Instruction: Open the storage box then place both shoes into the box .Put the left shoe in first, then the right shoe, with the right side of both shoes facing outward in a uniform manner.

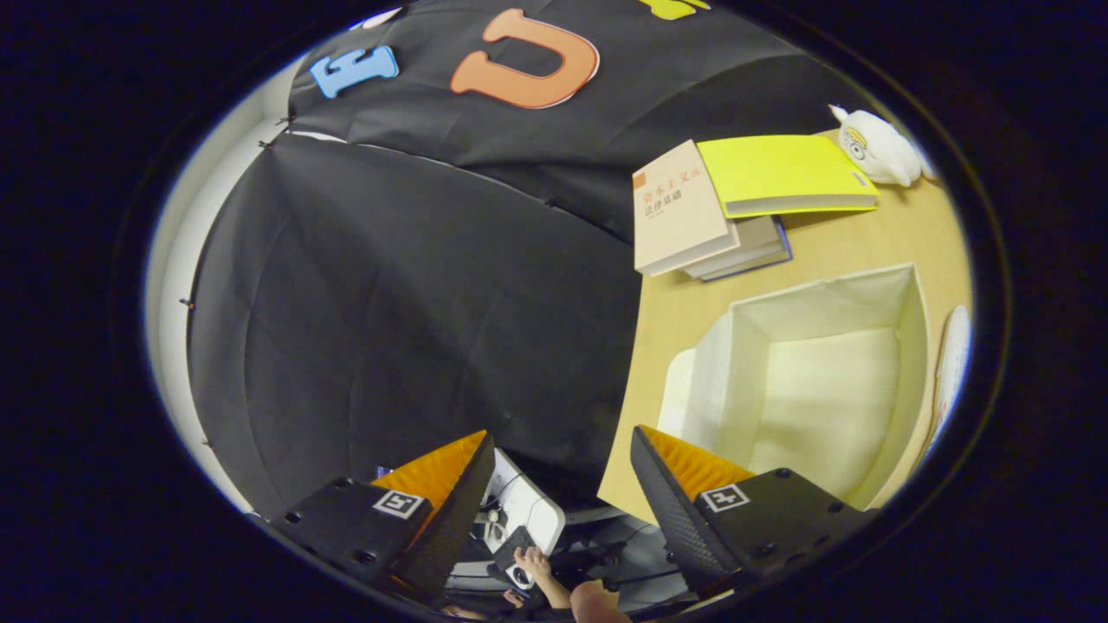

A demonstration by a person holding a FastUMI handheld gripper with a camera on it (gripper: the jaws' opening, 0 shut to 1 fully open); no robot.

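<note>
The storage box [822, 381] sits open at the right of the frame on the desk [857, 242], its pale fabric inside bare, no shoe in it. A white edge, possibly a shoe or the lid, shows just past its right wall; which one cannot be told. The gripper [563, 493] has its jaws spread wide and empty, tilted away from the box. The risk is picking the wrong shoe first or turning it wrongly. Books [736, 208] and a plush toy [879, 147] lie at upper right.
</note>
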